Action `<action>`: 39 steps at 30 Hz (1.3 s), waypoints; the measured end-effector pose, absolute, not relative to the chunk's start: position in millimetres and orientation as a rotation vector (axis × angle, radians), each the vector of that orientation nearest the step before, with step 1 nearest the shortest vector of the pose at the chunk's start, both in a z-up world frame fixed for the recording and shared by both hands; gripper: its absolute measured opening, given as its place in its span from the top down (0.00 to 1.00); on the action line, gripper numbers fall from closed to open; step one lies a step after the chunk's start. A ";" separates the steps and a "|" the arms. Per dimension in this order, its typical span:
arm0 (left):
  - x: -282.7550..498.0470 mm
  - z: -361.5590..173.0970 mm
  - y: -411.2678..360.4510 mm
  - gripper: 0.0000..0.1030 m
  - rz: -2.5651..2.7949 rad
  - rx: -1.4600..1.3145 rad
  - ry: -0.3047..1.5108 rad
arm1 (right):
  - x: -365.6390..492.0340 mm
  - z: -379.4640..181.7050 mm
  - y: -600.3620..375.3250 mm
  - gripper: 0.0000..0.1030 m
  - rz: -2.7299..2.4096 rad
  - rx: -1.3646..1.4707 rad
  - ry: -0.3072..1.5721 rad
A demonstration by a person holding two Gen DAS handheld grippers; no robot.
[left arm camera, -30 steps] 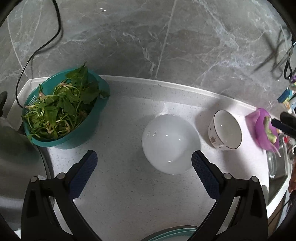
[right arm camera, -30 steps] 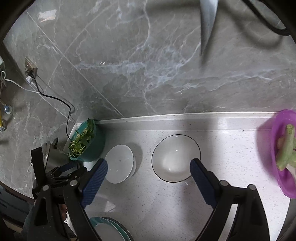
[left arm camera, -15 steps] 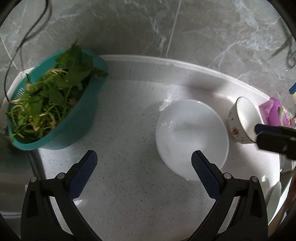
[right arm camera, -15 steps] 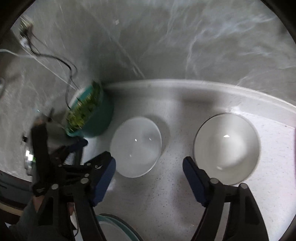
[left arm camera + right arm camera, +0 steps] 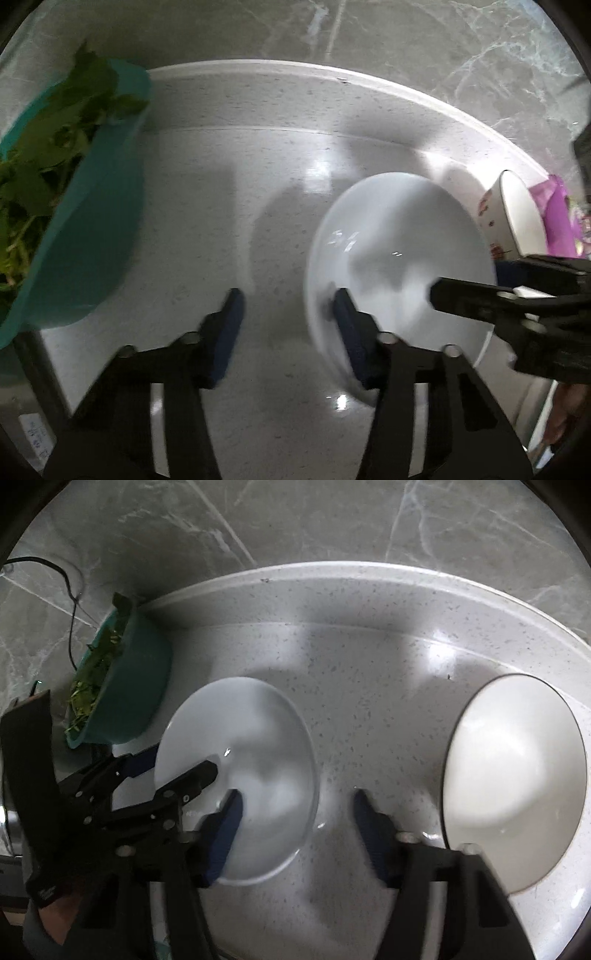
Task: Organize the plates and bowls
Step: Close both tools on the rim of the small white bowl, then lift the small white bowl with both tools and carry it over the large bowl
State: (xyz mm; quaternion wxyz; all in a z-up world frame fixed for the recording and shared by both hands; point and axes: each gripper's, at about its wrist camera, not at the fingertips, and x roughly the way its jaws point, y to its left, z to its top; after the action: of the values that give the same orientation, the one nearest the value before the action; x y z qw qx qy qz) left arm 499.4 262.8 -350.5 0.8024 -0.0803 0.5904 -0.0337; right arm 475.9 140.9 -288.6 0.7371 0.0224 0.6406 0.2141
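White and unstacked, the plate [image 5: 236, 775] lay beside the colander [image 5: 129, 686] and the bowl [image 5: 517, 775] well right of the plate, while your left gripper [image 5: 288, 314] and right gripper [image 5: 295, 819], jaws just narrowing, straddled the plate's opposite rims, gripping nothing yet.

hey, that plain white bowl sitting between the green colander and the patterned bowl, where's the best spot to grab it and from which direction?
Grip the white bowl by its thin rim, coming down from above with one finger inside and one outside. It sits upright and open, and its wall is smooth and curved, so only the rim gives the pads a hold. The left gripper already straddles the near-left rim; the right gripper's jaws likewise straddle the opposite rim.
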 end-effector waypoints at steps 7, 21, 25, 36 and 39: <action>510.2 -349.9 250.6 0.87 -0.107 -0.159 1.264 | 474.3 -297.2 144.5 0.87 0.464 0.027 1.406; 486.6 -308.2 239.3 0.88 -0.155 -0.169 1.239 | 457.6 -260.8 118.8 0.87 0.464 0.093 1.340; 466.6 -279.5 215.9 0.88 -0.231 -0.149 1.206 | 436.0 -229.1 87.5 0.87 0.447 0.131 1.291; 382.9 -234.5 78.8 0.88 -0.534 -0.063 1.194 | 325.2 -168.5 -47.9 0.86 0.284 0.221 1.232; 361.3 -240.1 43.4 0.88 -0.587 -0.058 1.224 | 294.8 -167.3 -88.2 0.86 0.246 0.256 1.245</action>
State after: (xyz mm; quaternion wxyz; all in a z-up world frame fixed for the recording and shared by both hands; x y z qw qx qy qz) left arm 361.3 43.4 -240.1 0.7780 -0.0268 0.5660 -0.2713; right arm 294.8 -88.2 -167.3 0.7975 0.1194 0.5801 0.1147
